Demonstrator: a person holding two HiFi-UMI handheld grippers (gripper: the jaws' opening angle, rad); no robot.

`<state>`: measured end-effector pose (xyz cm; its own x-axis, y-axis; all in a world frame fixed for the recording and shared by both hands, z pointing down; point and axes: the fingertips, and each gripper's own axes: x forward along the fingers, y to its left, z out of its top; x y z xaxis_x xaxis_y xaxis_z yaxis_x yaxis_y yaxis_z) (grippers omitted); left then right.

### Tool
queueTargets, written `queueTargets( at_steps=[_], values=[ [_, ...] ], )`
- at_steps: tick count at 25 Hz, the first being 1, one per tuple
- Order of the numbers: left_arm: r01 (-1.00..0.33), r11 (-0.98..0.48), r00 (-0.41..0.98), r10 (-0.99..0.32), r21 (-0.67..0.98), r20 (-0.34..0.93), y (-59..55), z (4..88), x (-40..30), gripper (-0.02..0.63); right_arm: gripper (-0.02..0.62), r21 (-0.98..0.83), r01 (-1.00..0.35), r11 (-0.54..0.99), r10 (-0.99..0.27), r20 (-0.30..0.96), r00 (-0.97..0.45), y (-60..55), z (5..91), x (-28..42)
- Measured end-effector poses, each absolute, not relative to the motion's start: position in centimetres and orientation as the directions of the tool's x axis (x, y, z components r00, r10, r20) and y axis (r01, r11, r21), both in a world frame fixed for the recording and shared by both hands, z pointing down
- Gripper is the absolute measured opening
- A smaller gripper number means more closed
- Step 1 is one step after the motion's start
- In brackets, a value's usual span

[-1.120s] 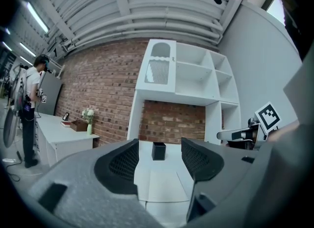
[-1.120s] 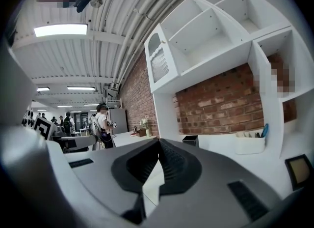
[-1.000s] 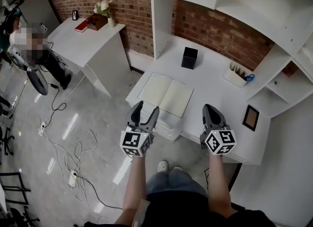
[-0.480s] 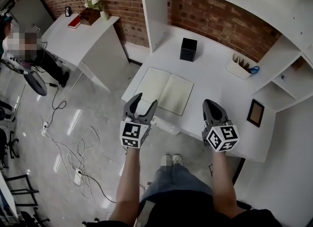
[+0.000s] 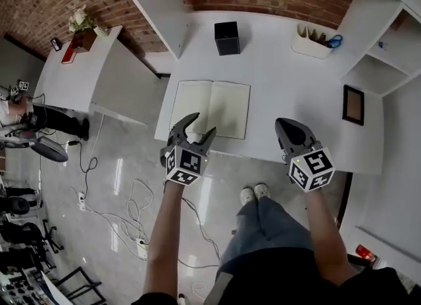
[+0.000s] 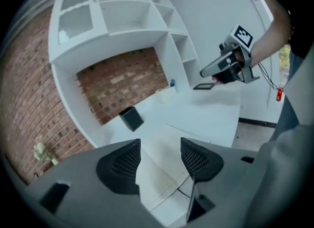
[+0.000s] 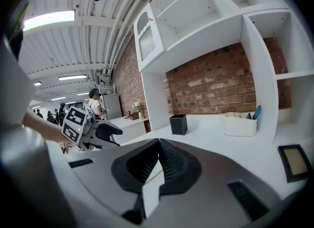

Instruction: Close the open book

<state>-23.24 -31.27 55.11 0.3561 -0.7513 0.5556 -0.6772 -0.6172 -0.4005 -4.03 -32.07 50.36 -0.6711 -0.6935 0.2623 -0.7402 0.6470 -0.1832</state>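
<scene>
We are only approaching: the open cream-paged book (image 5: 210, 108) lies flat by the front-left corner of the white tabletop (image 5: 289, 80), our left gripper (image 5: 199, 126) spread and empty at its near edge, our right gripper (image 5: 284, 127) pinched together on nothing, so next, we reckon, one cover needs catching and folding over.
</scene>
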Motion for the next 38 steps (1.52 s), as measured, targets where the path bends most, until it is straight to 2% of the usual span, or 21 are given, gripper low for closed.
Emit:
queueTargets(
  at_steps=[8, 14, 24, 34, 38],
  values=[
    [-0.382, -0.774, 0.283, -0.618, -0.506, 0.733, -31.1, 61.6, -21.3, 0.242, -0.002, -0.192, -0.756, 0.625, -0.694, 0.306, -0.652, -31.5, 52.5, -3.3],
    [-0.159, -0.819, 0.192, -0.573, -0.551, 0.797, -30.0, 64.8, -20.9, 0.242, -0.002, -0.197, -0.765, 0.613, -0.694, 0.329, -0.64, -31.0, 53.4, -3.1],
    [0.006, -0.807, 0.111, -0.587, -0.591, 0.802, -30.0, 66.2, -20.6, 0.242, -0.002, -0.194, -0.762, 0.618, -0.686, 0.34, -0.643, -30.7, 53.5, -3.4],
    [0.033, -0.789, 0.079, -0.61, -0.613, 0.789, -30.4, 66.5, -20.5, 0.239, -0.002, -0.196, -0.763, 0.616, -0.682, 0.352, -0.641, -30.6, 53.6, -3.4],
    [0.072, -0.779, 0.064, -0.62, -0.623, 0.782, -30.0, 66.7, -20.5, 0.209, -0.002, -0.194, -0.765, 0.615, -0.68, 0.362, -0.638, -30.4, 53.8, -3.4]
  ],
)
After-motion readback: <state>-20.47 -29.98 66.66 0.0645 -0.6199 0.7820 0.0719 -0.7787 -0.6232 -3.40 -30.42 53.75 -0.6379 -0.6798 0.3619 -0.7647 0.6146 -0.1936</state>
